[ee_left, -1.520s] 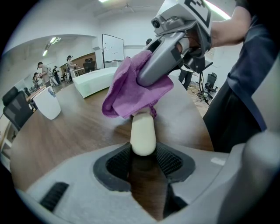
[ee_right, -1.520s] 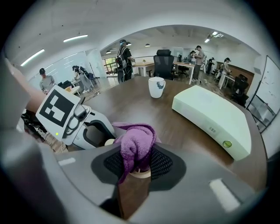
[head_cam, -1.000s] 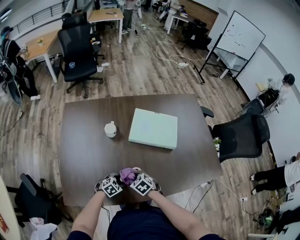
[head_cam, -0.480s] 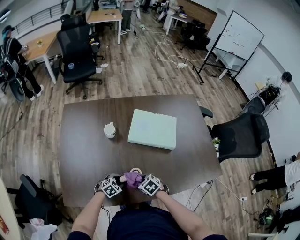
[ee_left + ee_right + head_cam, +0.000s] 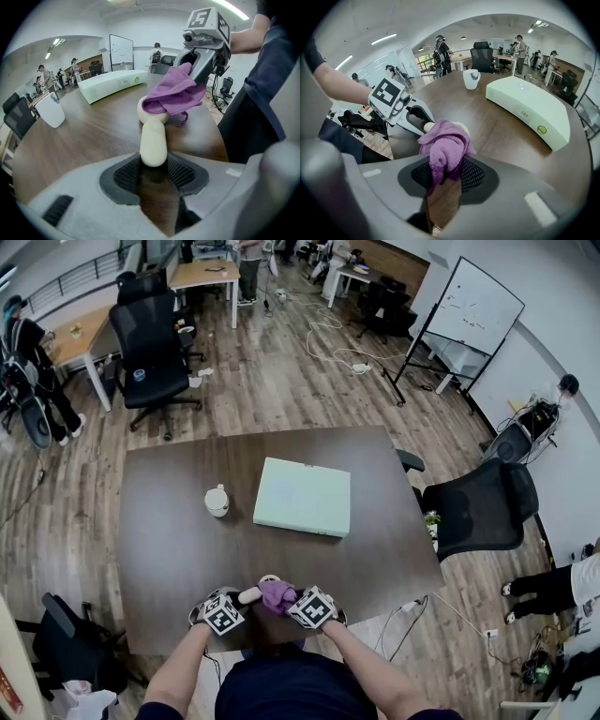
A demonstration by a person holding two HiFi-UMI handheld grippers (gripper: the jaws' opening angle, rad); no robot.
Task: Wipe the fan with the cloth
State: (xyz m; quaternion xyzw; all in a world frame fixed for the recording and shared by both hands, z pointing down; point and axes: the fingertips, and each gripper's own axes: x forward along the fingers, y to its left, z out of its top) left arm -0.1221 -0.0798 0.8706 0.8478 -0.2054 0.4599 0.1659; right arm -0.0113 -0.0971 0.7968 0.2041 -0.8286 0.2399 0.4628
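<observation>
A small cream hand-held fan [image 5: 153,138] lies low over the near edge of the table, and my left gripper [image 5: 153,169] is shut on its handle. Its round head is mostly covered by the purple cloth [image 5: 174,93]. My right gripper [image 5: 446,177] is shut on that cloth [image 5: 444,146] and presses it on the fan head from the right. In the head view the cloth [image 5: 278,594] sits between the two marker cubes, with the fan's handle [image 5: 249,594] to its left, the left gripper [image 5: 239,601] behind it and the right gripper [image 5: 291,599] beside it.
A white mug [image 5: 217,500] and a flat pale green box [image 5: 304,496] stand mid-table on the dark wooden table [image 5: 169,549]. A black office chair [image 5: 483,507] is at the table's right side. People and desks are far off.
My right gripper has slid the cloth to the right across the fan head and rolled a little. The left gripper and the fan handle have stayed still.
</observation>
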